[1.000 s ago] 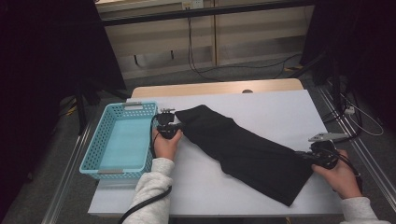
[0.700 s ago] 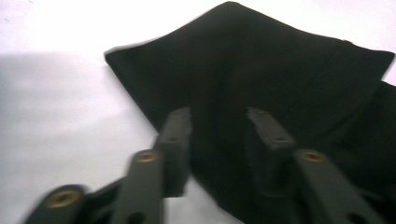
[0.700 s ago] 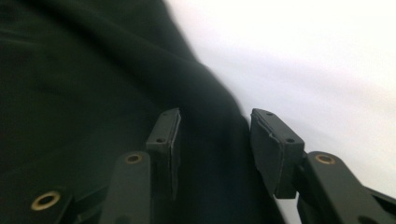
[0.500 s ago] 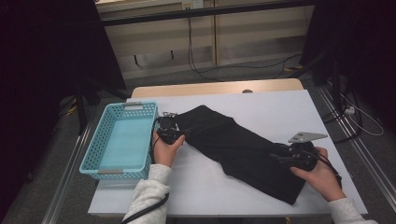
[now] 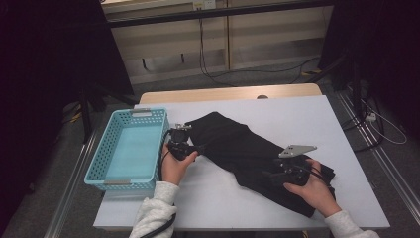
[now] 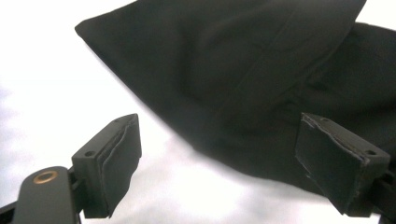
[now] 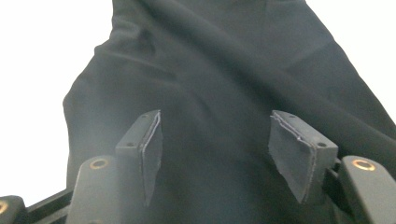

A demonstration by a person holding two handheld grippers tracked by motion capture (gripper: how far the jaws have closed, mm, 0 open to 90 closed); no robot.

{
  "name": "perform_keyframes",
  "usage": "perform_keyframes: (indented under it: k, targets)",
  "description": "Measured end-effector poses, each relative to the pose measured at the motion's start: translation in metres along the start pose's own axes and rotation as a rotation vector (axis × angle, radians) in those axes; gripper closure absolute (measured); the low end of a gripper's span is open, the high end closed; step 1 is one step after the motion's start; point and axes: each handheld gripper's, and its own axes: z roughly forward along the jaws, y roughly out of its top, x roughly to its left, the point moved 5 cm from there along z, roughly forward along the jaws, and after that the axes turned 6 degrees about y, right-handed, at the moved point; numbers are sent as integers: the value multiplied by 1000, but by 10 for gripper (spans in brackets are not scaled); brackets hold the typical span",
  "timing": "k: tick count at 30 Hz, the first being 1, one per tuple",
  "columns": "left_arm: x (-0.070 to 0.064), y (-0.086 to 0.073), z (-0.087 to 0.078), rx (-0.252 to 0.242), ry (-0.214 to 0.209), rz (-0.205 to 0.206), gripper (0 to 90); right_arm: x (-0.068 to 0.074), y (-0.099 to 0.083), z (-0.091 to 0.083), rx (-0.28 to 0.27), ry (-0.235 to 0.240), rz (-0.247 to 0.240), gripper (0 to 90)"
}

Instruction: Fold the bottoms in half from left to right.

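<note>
A black garment [image 5: 252, 153] was spread on the white table [image 5: 346, 129], beside the turquoise basket [image 5: 126, 148]. The left gripper [image 6: 217, 154] was held with fingers apart, one over the cloth's edge and one over bare table. The right gripper [image 7: 215, 149] was held spread above the cloth, apparently not touching it.
</note>
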Motion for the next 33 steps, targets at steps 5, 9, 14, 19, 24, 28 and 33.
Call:
perform_keyframes:
  k: [5, 9, 14, 19, 24, 28, 33]
  targets:
    - [-4, 0, -1, -16, 0, -2, 148, 13, 2, 6, -5, 19, -42, 378]
    - [-5, -2, -2, -11, -1, 8, 147, 24, 1, 10, 2, 53, -72, 480]
    - [-5, -4, 0, -7, 4, 10, 148, 32, 1, 11, 7, 65, -94, 565]
    - [-6, -4, 0, -8, 0, 7, 146, 41, 2, 13, 2, 83, -110, 638]
    - [-6, -5, 1, -1, 4, 14, 146, 53, 0, 14, 12, 132, -135, 678]
    - [-7, -5, 0, -2, 0, 15, 145, 61, -1, 18, 22, 149, -154, 671]
    - [-7, -5, 2, -3, 5, 12, 145, 66, -5, 25, 45, 148, -188, 636]
